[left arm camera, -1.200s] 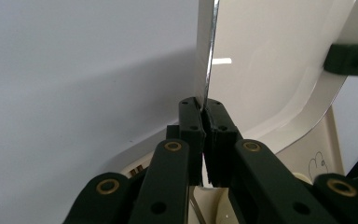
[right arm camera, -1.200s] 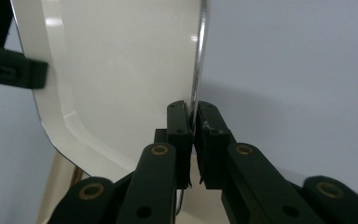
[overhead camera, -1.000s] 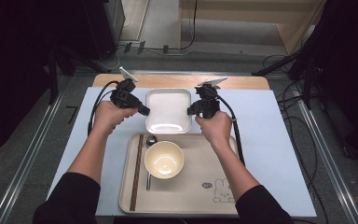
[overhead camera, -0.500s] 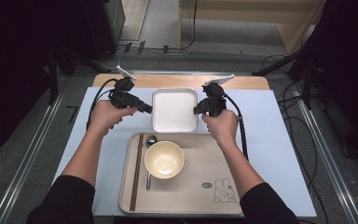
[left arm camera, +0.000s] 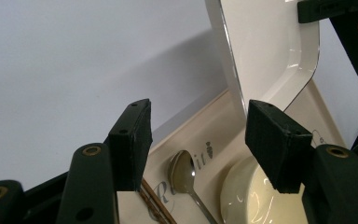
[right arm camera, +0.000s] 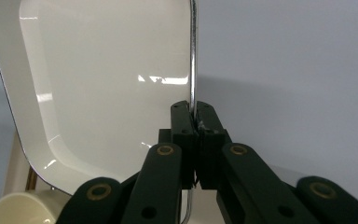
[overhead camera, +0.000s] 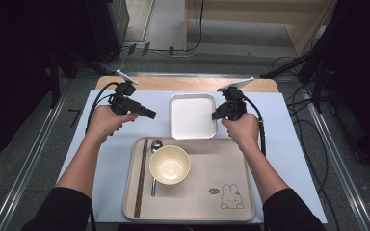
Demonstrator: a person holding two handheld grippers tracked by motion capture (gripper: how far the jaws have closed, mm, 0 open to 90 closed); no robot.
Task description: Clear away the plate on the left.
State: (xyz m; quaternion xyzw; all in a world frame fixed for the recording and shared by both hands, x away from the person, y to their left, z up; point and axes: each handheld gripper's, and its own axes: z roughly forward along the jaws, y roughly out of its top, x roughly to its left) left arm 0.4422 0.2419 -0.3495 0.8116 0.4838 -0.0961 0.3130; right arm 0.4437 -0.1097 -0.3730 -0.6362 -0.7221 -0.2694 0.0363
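Note:
A white square plate (overhead camera: 192,115) lies on the pale table mat just behind the beige tray (overhead camera: 221,163). My right gripper (overhead camera: 216,115) is shut on the plate's right rim; in the right gripper view the jaws (right arm camera: 195,112) pinch that thin rim of the plate (right arm camera: 102,93). My left gripper (overhead camera: 150,114) stands to the left of the plate, a gap away from it. Its jaws have just been opening and stand open (left arm camera: 196,126) with nothing between them; the plate's edge (left arm camera: 270,46) runs past the right jaw.
On the tray sit a cream bowl (overhead camera: 169,164), a metal spoon (overhead camera: 155,145) and brown chopsticks (overhead camera: 141,175) along its left side; a rabbit drawing marks its right corner. The table's wooden far edge (overhead camera: 183,83) lies behind the plate. Cables trail off both sides.
The left gripper's jaws have opened off the plate's left rim. The right gripper has drawn the plate to the right, leaving a gap beside the left gripper.

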